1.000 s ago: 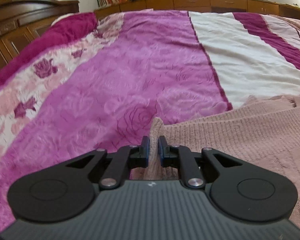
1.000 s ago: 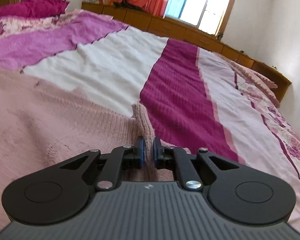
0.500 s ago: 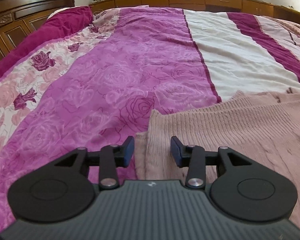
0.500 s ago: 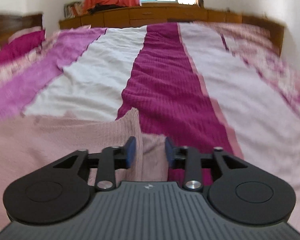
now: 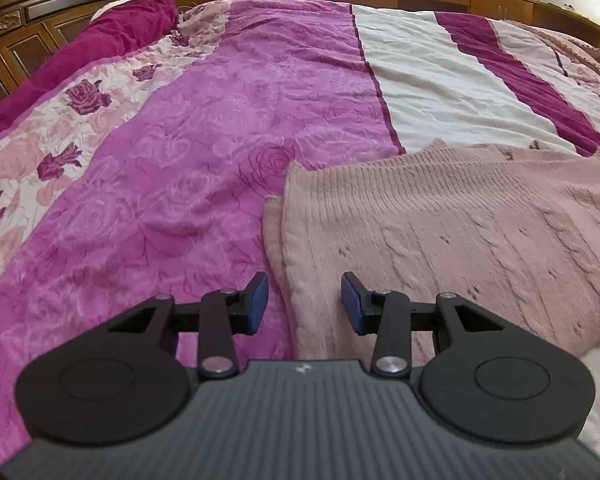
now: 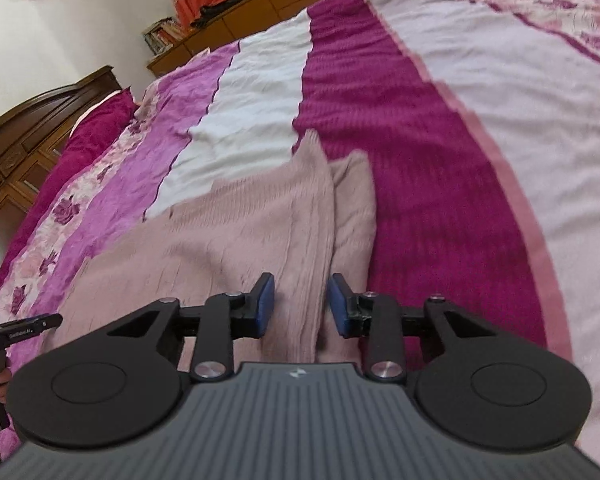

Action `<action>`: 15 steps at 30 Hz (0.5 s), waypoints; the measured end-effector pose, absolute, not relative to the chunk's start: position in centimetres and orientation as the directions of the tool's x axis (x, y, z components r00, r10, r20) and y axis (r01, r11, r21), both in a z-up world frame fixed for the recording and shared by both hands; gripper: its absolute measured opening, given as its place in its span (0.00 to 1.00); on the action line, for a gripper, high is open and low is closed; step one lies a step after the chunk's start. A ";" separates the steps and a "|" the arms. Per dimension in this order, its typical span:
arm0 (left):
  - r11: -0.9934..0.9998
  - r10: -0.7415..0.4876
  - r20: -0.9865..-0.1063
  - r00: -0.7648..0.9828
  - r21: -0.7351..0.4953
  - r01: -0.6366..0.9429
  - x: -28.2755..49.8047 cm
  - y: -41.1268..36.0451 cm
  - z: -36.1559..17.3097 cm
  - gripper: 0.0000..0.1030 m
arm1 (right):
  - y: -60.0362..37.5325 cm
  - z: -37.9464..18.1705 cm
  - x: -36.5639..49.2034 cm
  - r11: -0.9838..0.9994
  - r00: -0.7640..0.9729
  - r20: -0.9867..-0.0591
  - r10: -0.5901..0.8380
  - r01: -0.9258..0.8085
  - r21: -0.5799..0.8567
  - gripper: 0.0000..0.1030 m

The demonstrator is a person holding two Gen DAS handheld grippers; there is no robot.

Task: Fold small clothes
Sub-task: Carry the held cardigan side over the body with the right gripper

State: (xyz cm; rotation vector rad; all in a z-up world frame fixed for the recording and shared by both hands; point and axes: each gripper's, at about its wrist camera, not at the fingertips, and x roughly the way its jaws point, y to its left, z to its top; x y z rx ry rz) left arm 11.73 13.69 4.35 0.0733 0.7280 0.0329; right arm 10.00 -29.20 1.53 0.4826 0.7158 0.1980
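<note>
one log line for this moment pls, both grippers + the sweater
left gripper: open, holding nothing, jaws just opened | right gripper: open, holding nothing | pink knit sweater: lying folded on bedspread

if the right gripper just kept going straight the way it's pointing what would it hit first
Most likely the pink knitted sweater: the right gripper is open, angled down at its folded edge, nothing between. Depth is hard to judge, but the striped bedspread lies only beyond.
</note>
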 end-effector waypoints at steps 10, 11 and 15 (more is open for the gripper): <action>0.999 0.042 -0.676 0.736 0.045 -0.016 10.4 13.6 4.1 0.41 | -31.0 0.0 9.9 0.742 0.721 -0.567 0.398 0.110 0.661 0.28; 0.999 0.041 -0.676 0.736 0.045 -0.015 10.3 13.6 4.1 0.41 | -31.2 -0.1 9.8 0.729 0.723 -0.563 0.400 0.121 0.673 0.28; 0.999 0.042 -0.680 0.732 0.052 -0.009 10.1 13.6 3.8 0.41 | -31.3 -0.3 9.7 0.696 0.709 -0.545 0.448 0.107 0.710 0.24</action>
